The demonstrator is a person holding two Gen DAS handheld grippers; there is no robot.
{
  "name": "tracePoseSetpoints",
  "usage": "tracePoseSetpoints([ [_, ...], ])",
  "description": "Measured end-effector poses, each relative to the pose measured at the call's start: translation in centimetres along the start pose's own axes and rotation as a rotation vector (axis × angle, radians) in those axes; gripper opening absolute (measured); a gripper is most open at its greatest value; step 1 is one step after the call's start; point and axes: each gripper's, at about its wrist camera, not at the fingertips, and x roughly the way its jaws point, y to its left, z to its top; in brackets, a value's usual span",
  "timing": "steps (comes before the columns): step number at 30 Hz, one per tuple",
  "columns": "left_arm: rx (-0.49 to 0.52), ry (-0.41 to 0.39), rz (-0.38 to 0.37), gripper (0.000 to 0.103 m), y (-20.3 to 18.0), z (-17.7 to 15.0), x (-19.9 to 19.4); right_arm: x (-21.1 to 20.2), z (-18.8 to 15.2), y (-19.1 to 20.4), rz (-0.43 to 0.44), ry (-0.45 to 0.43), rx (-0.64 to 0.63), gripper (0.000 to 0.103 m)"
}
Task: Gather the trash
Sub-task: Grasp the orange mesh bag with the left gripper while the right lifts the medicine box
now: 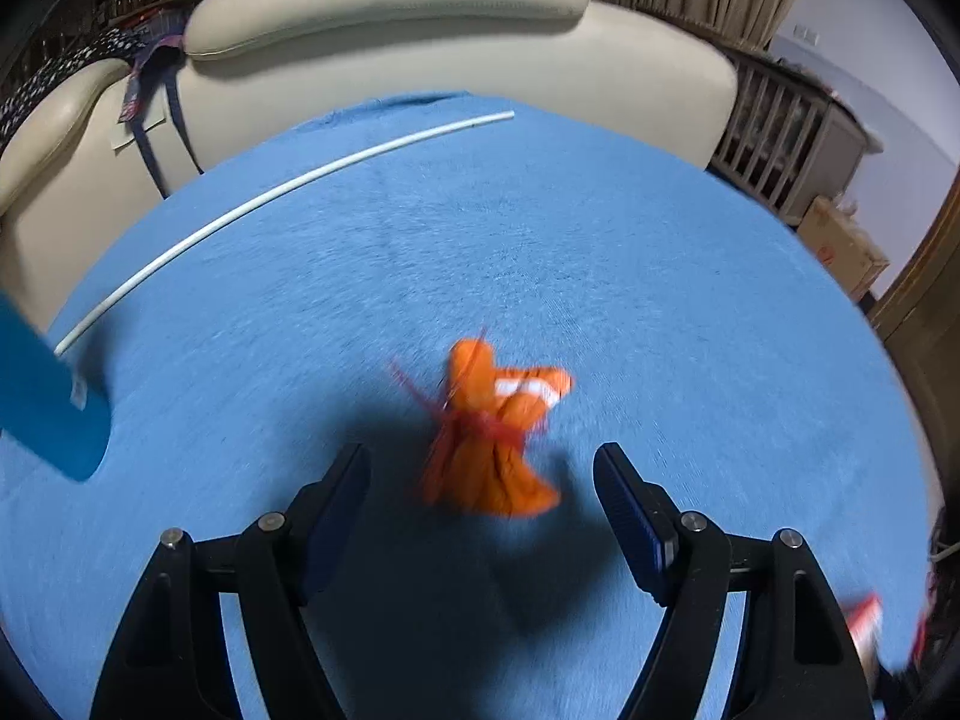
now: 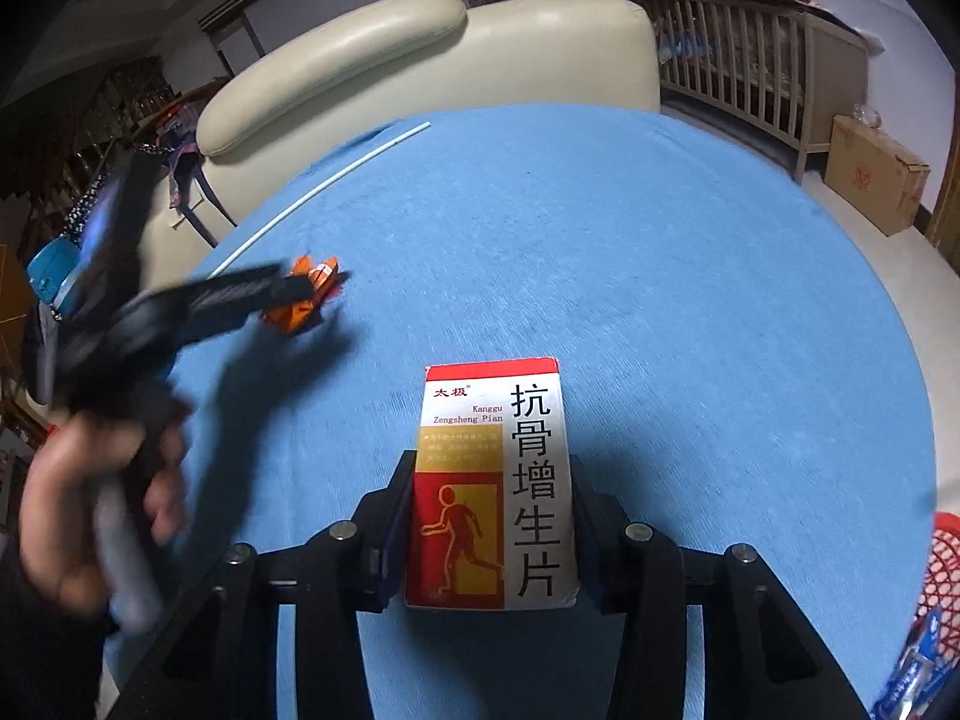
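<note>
A crumpled orange wrapper [image 1: 498, 450] tied with red string lies on the blue tablecloth [image 1: 660, 300]. It sits just ahead of my left gripper [image 1: 480, 453], whose jaws stand open on either side without touching it. From the right wrist view the same wrapper [image 2: 312, 294] shows at the left, with the blurred left gripper [image 2: 240, 294] and a person's hand [image 2: 78, 510] over it. My right gripper [image 2: 492, 468] is shut on a red, white and gold medicine box [image 2: 534, 420], pads pressed to its two long sides.
A thin white rod [image 1: 270, 192] lies across the far left of the cloth. A cream sofa [image 1: 390, 0] stands behind the table. A red mesh basket [image 2: 942, 576] is at the right edge, a blue object [image 1: 48, 396] at the left edge.
</note>
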Motion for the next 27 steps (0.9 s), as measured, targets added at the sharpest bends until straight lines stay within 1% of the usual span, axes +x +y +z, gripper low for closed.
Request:
tracePoseSetpoints([
  [3,0.020,0.040,0.018,0.077,-0.7,0.3,1.4,-0.6,-0.3,-0.4,0.016,-0.003,0.008,0.048],
  [4,0.025,0.056,0.026,0.062,-0.7,0.2,1.7,-0.7,-0.3,-0.4,0.020,-0.005,0.005,0.048],
  [5,0.025,0.047,0.037,0.037,-0.6,-0.1,1.5,-0.9,-0.4,-0.5,0.022,-0.009,0.001,0.048],
  [6,0.027,0.058,0.045,0.034,-0.5,-0.5,1.2,-1.1,-0.3,-0.4,0.022,-0.015,-0.003,0.048],
  [7,0.023,0.070,0.025,0.034,-0.3,-1.0,0.7,-1.3,-0.3,-0.4,0.024,-0.021,-0.005,0.048],
  [8,0.033,0.066,0.028,0.033,-0.4,-1.5,0.3,-1.5,-0.2,-0.5,0.027,-0.026,-0.004,0.048],
  [10,0.058,0.049,0.060,0.033,-0.4,-2.7,-0.9,-2.0,-0.3,-0.5,0.030,-0.036,-0.007,0.048],
  [14,0.039,0.037,0.075,0.033,0.2,-5.2,-3.4,-2.7,-0.6,-0.1,0.035,-0.054,-0.011,0.048],
  [17,0.026,0.011,0.082,0.033,0.6,-7.8,-5.9,-4.1,-1.5,0.3,0.035,-0.070,-0.014,0.048],
  [18,0.022,0.009,0.082,0.033,0.6,-8.0,-6.4,-4.4,-1.7,0.3,0.037,-0.073,-0.013,0.048],
  [22,0.015,-0.027,0.078,0.033,0.7,-10.8,-9.5,-6.2,-3.3,0.8,0.031,-0.093,-0.022,0.048],
  [27,-0.008,-0.057,0.060,0.033,1.1,-13.5,-12.5,-8.8,-5.3,1.3,0.025,-0.122,-0.030,0.048],
])
